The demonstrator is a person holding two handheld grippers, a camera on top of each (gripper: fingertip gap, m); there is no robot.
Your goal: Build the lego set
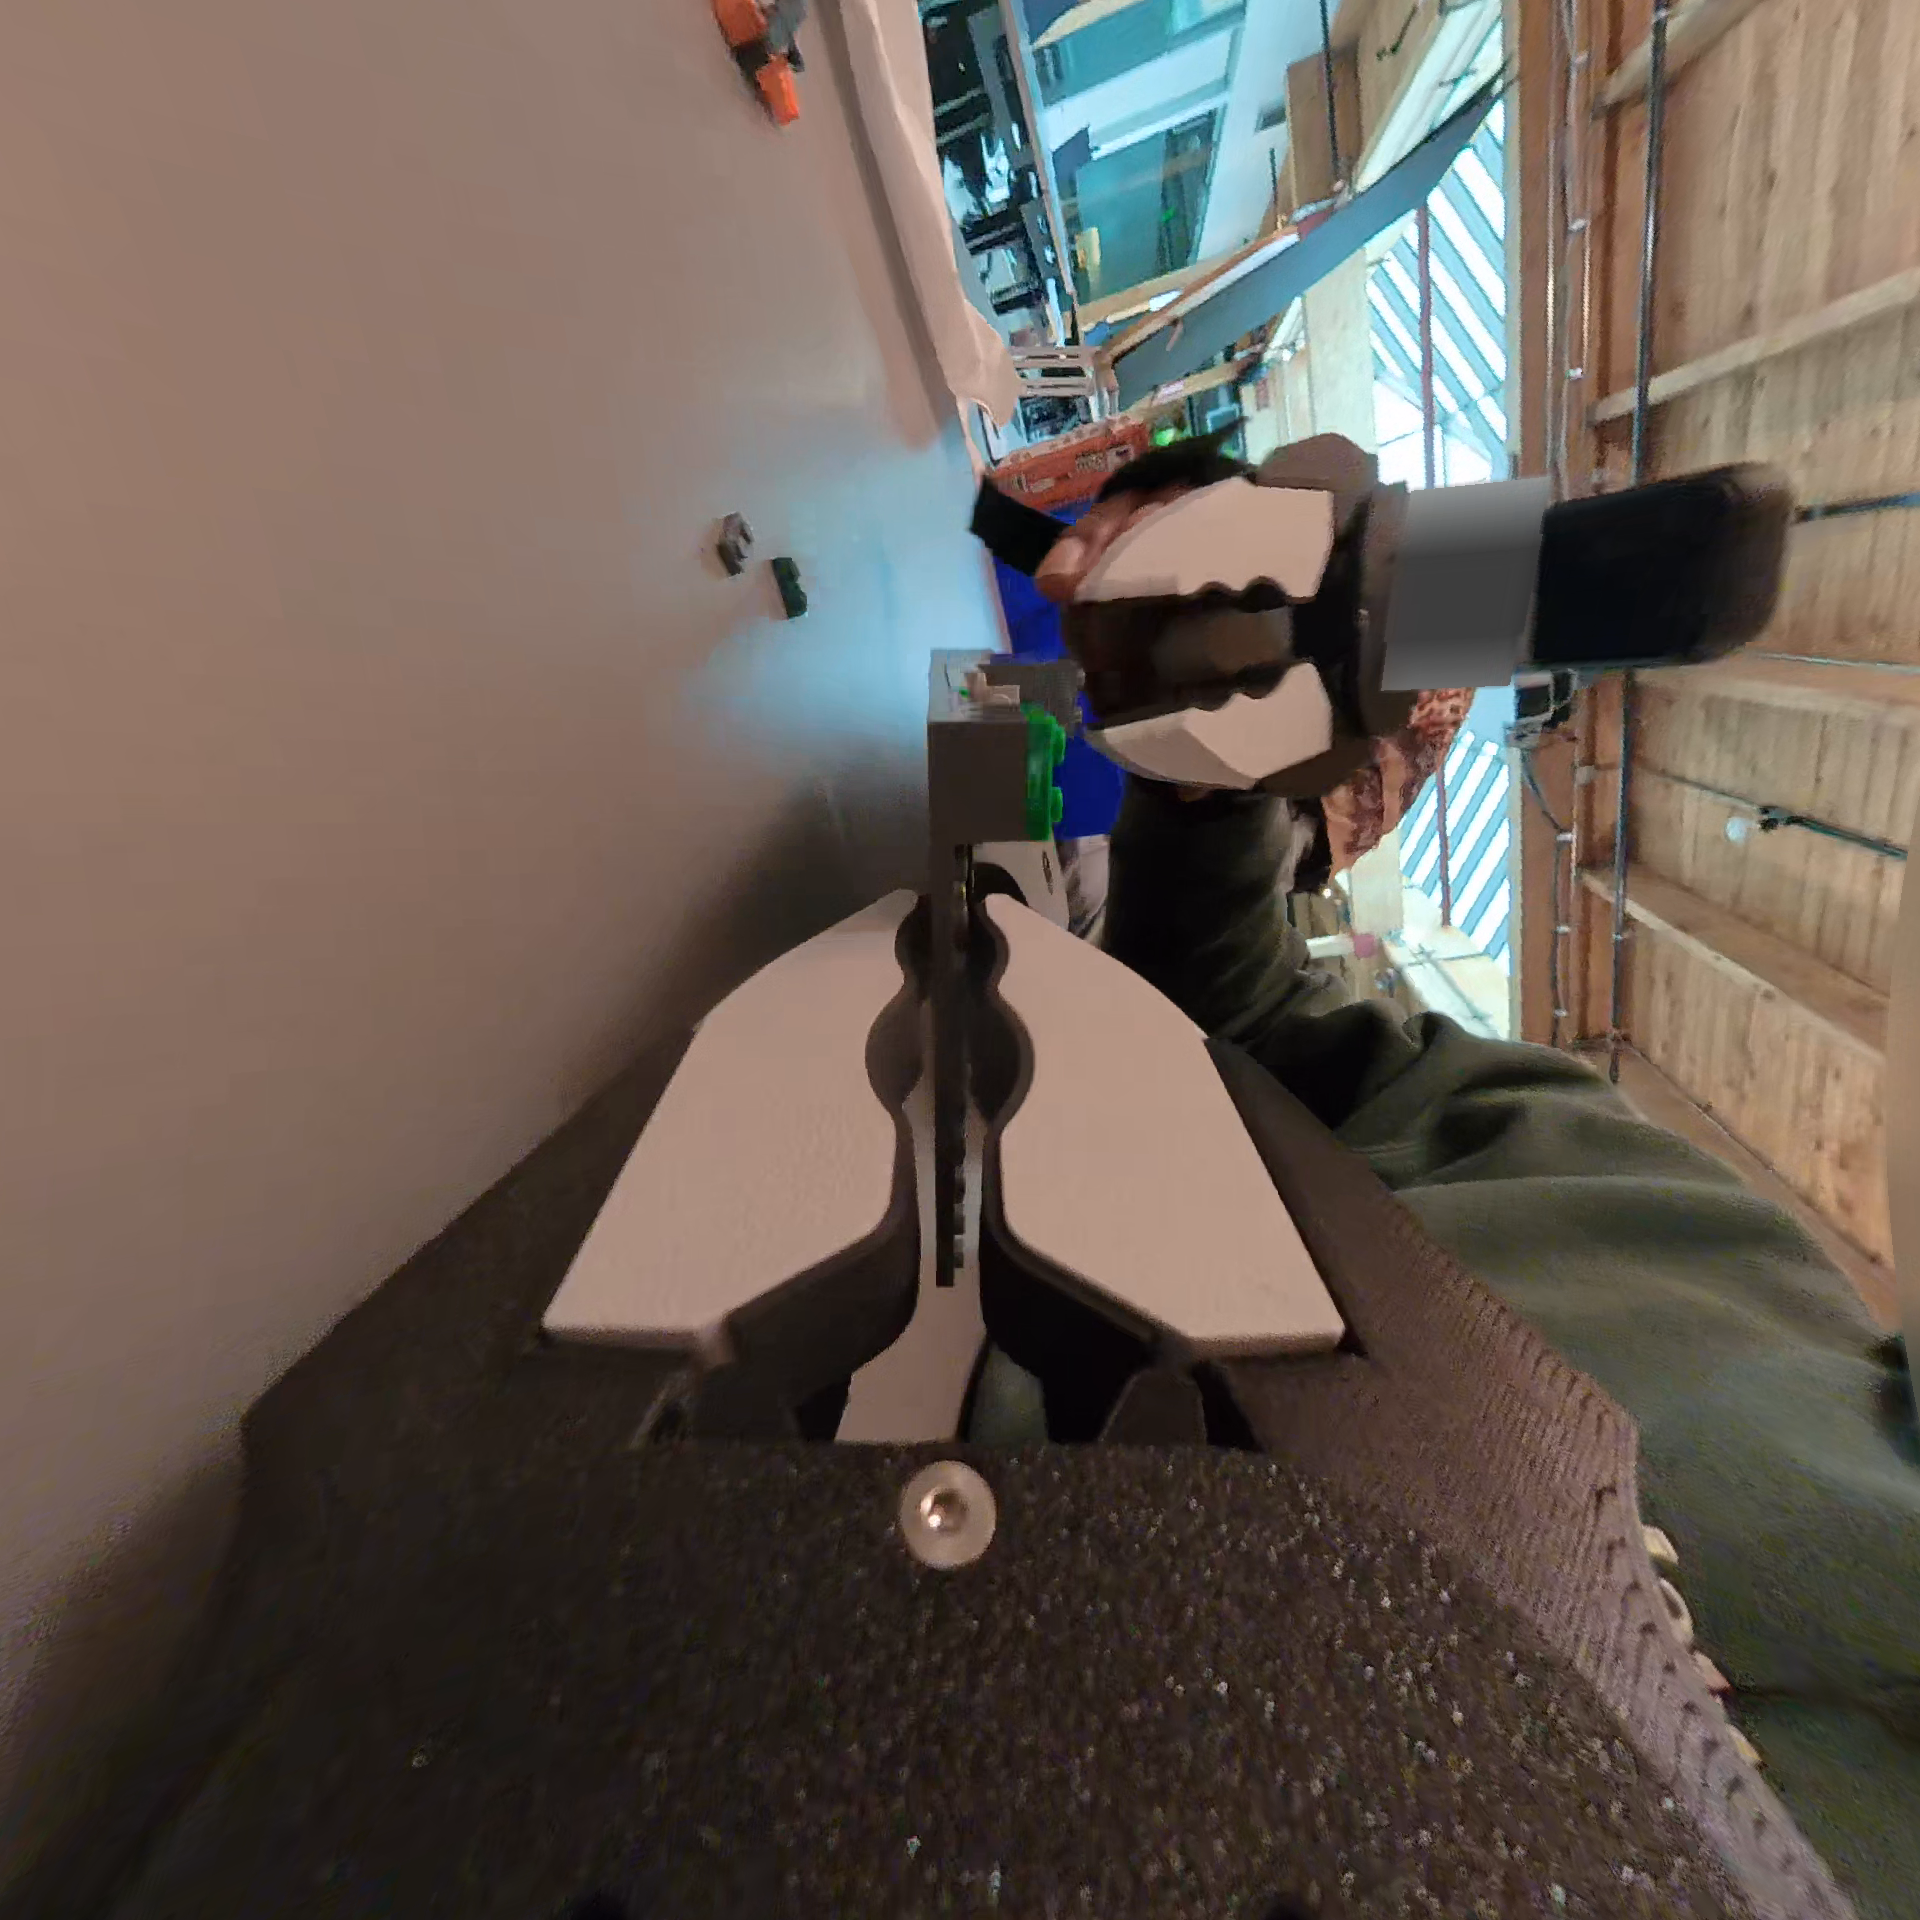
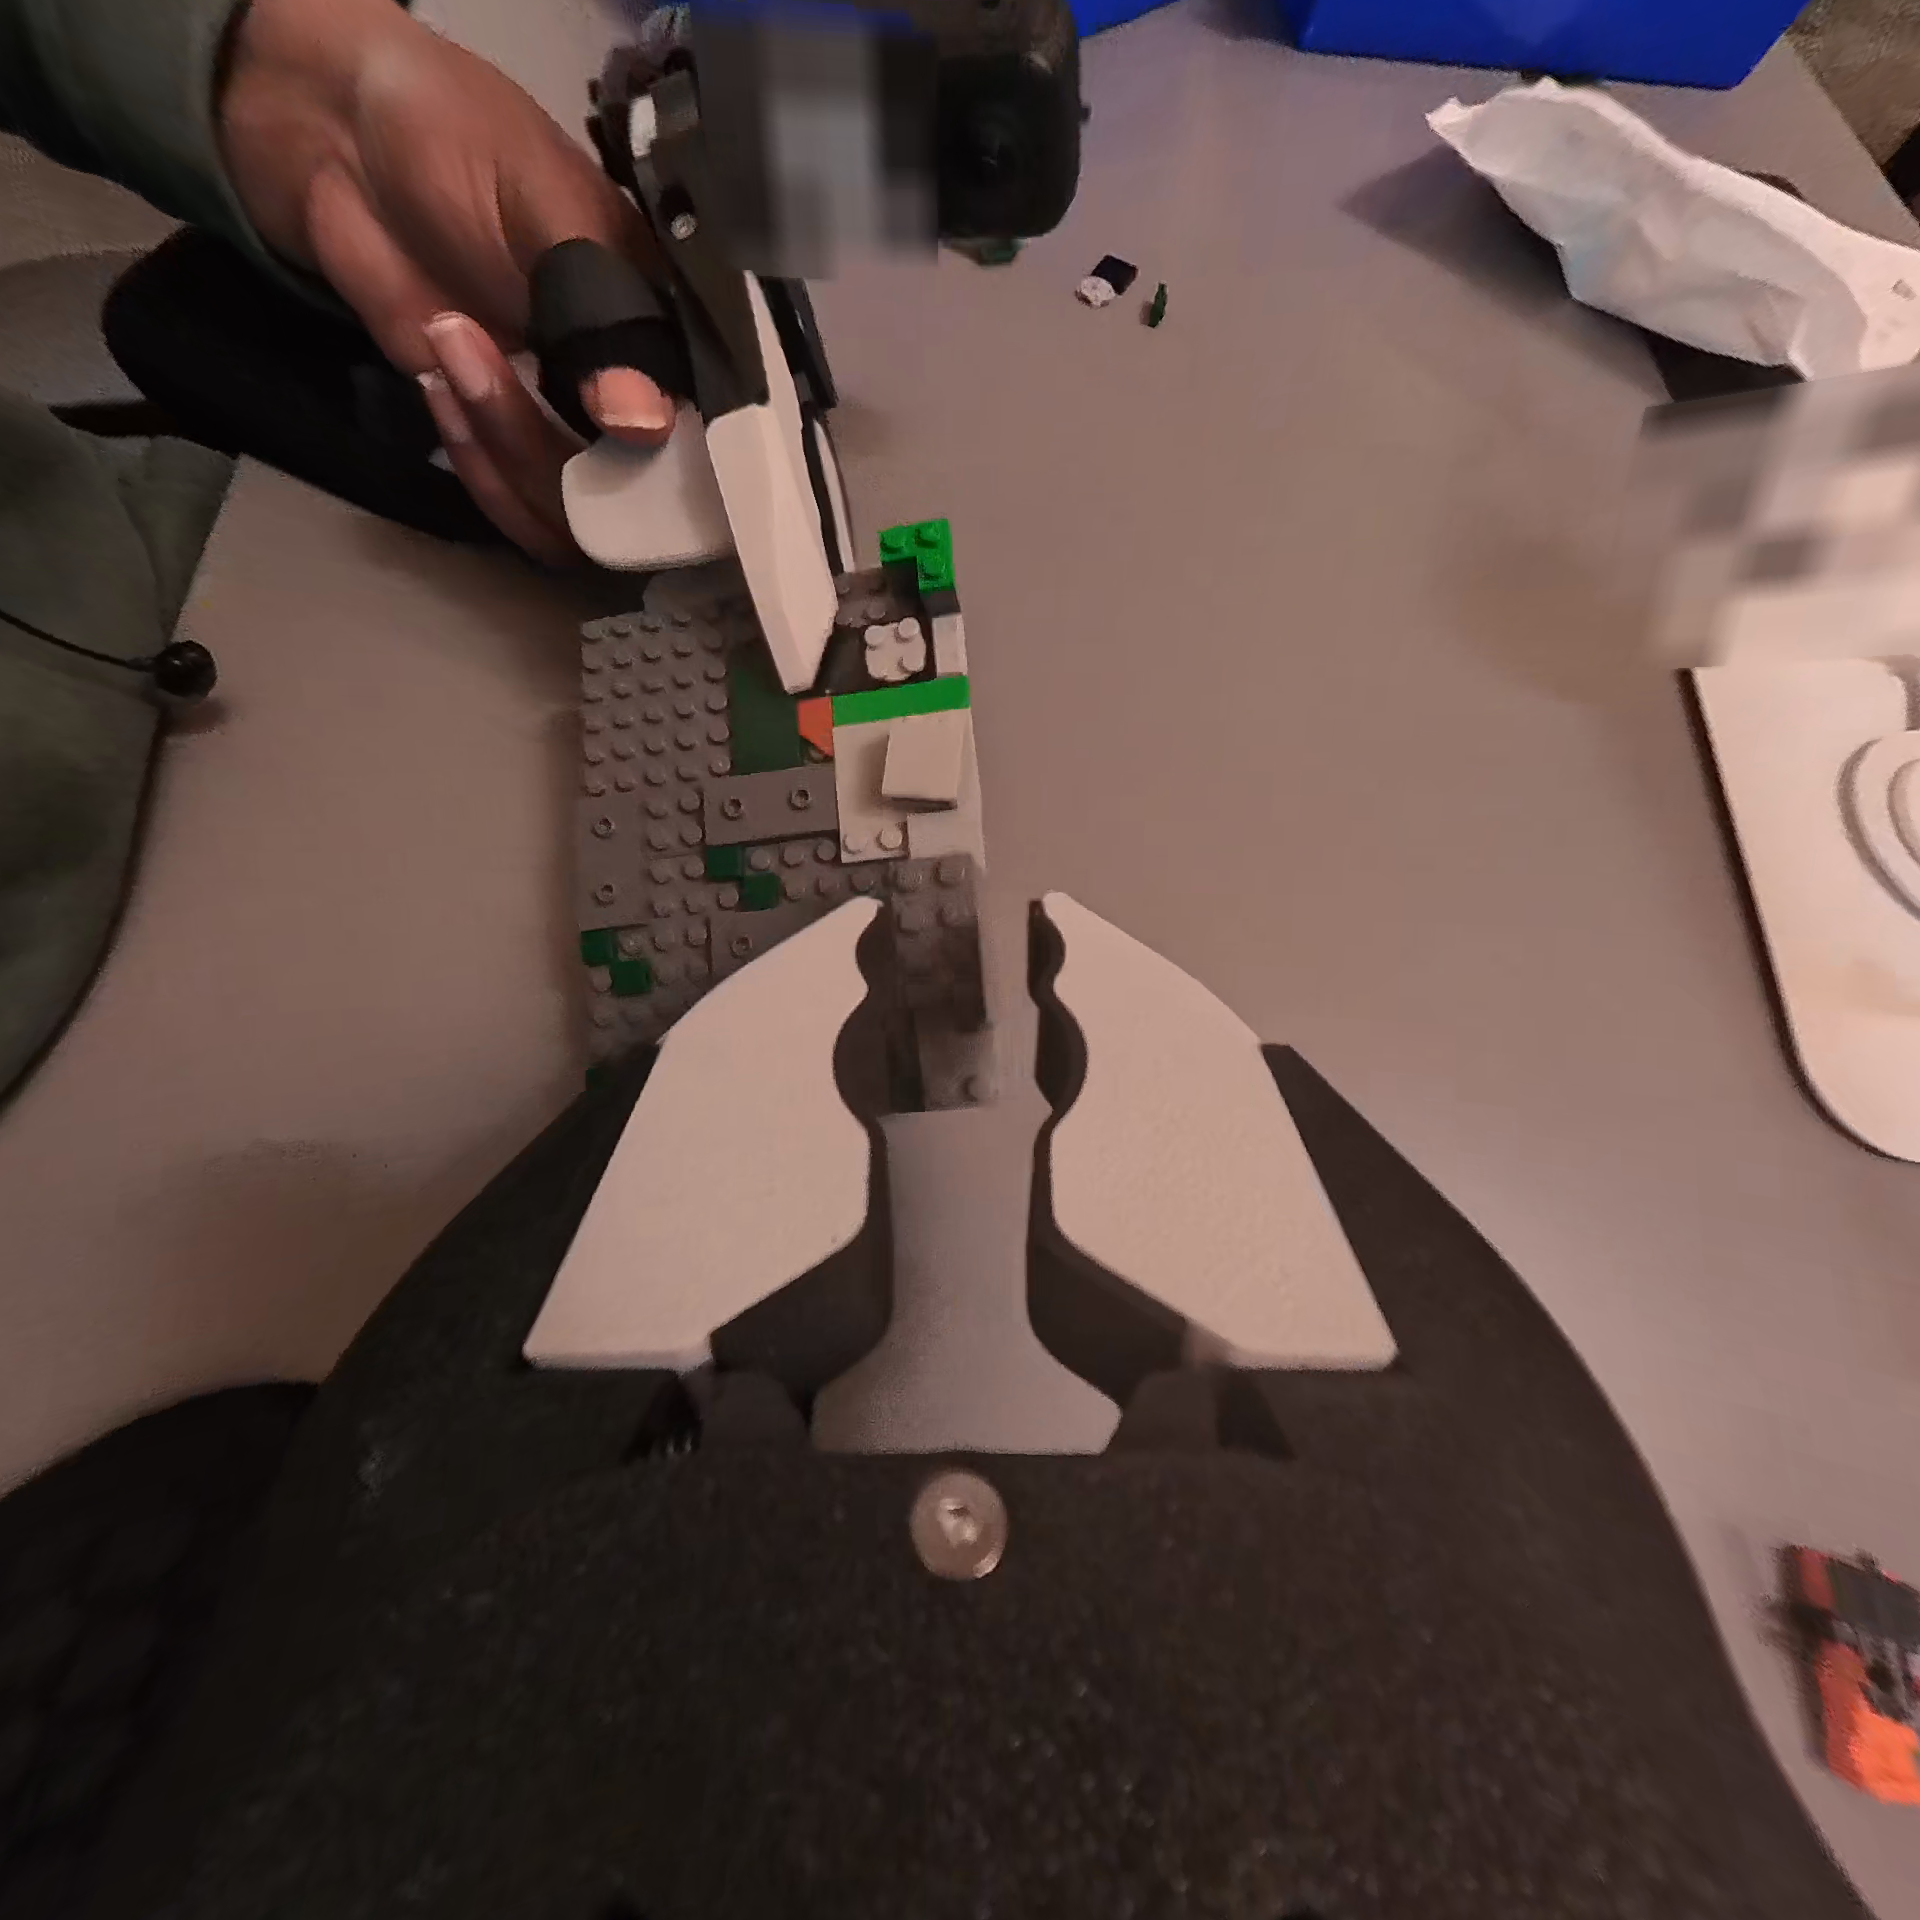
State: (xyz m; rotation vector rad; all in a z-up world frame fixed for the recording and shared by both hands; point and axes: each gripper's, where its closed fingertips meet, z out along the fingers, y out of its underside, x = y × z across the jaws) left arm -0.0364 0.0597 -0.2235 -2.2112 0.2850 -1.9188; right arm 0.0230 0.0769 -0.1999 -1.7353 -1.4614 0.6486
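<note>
A grey studded baseplate (image 2: 644, 748) lies on the grey table and carries white, green, dark green and orange bricks (image 2: 904, 748). My left gripper (image 1: 951, 904) is shut on the baseplate's edge (image 1: 948, 1039), which shows edge-on between its fingers. A grey block with a bright green brick (image 1: 1044, 769) stands on the plate just beyond them. In the right wrist view the left gripper (image 2: 800, 675) reaches in from the top. My right gripper (image 2: 956, 909) is open and empty, over the plate's near right corner. It also shows in the left wrist view (image 1: 1086, 665), by the build.
An orange and black lego assembly (image 2: 1860, 1662) lies at the near right. Small loose pieces (image 2: 1107, 281) lie beyond the plate. A crumpled white bag (image 2: 1662, 229), a blue box (image 2: 1538, 31) and a white board (image 2: 1818, 883) sit to the right. A hand (image 2: 416, 239) holds the left gripper. Spacing between my two grippers at the tips: around 8 cm.
</note>
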